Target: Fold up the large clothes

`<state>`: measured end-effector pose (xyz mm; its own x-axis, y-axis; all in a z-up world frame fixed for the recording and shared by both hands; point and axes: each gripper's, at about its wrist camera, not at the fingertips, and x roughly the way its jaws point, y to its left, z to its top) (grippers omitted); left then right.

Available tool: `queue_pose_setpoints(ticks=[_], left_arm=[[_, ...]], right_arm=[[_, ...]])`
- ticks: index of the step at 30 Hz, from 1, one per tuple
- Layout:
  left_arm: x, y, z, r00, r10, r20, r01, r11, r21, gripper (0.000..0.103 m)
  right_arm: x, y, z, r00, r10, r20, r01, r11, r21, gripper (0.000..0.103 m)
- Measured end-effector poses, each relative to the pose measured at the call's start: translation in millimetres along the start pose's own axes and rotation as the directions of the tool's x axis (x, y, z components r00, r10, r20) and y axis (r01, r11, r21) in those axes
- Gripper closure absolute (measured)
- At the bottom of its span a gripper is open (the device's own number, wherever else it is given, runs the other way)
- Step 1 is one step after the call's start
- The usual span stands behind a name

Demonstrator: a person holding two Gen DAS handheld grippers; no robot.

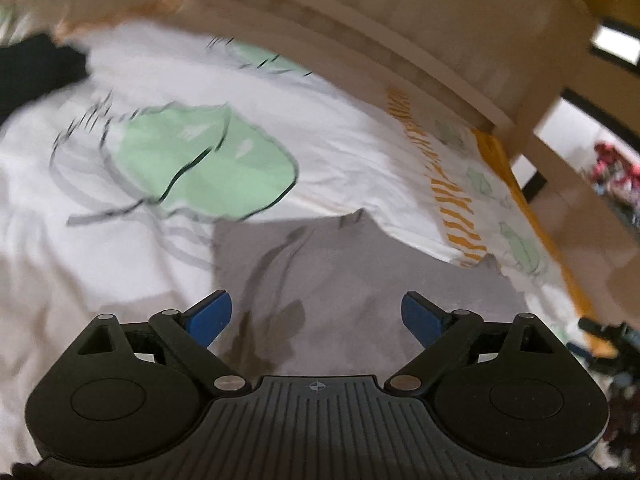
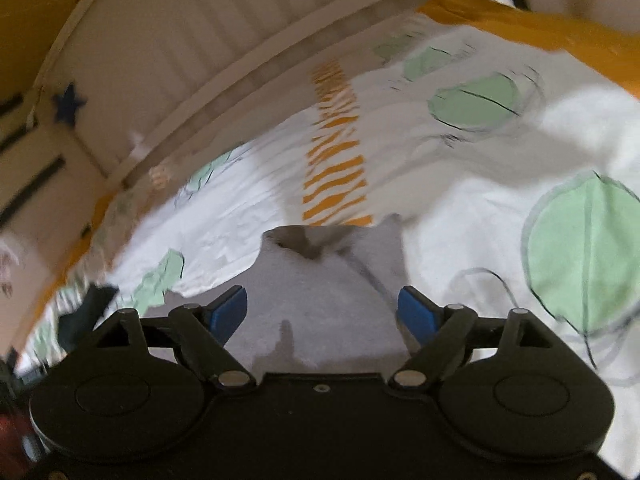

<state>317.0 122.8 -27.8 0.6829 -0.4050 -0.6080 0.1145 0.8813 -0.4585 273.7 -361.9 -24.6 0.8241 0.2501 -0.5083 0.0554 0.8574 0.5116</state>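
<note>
White bedding printed with pale green shapes and a band of orange stripes covers a bed, and a cream slatted bed frame runs along its far edge. An orange sheet shows at the bedding's border. Both views are blurred.

A grey garment lies on the bedding, below and ahead of both grippers. In the left wrist view it spreads from between the blue pads toward the orange stripes, with soft creases and shadows across it. In the right wrist view its far end is bunched into a small raised fold just short of the stripes.

The left gripper hangs above the garment with its fingers spread wide; nothing is between the pads and they do not press the cloth. The right gripper is likewise spread wide above the garment, its pads clear of it.

A dark piece of clothing lies at the far left of the bed in the left wrist view. A blue star is stuck on the bed frame.
</note>
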Motion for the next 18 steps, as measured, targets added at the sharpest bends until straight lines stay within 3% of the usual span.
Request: queue_pose_setpoints(ticks=[4, 8, 18], left_arm=[[-11.5, 19.3, -4.6, 1.0, 0.015, -0.017, -0.016, 0.999, -0.049, 0.01], [-18.6, 27.2, -14.8, 0.999, 0.031, -0.037, -0.034, 0.997, -0.072, 0.01], [-42.2, 13.8, -61.4, 0.996, -0.007, -0.084, 0.0, 0.997, -0.077, 0.01]], right_arm=[[-9.3, -25.7, 0.2, 0.999, 0.038, 0.0, -0.038, 0.985, 0.171, 0.015], [-19.7, -37.7, -12.0, 1.0, 0.027, 0.009, -0.029, 0.962, 0.273, 0.014], [-53.6, -7.5, -52.3, 0.999, -0.039, -0.022, 0.041, 0.99, 0.134, 0.014]])
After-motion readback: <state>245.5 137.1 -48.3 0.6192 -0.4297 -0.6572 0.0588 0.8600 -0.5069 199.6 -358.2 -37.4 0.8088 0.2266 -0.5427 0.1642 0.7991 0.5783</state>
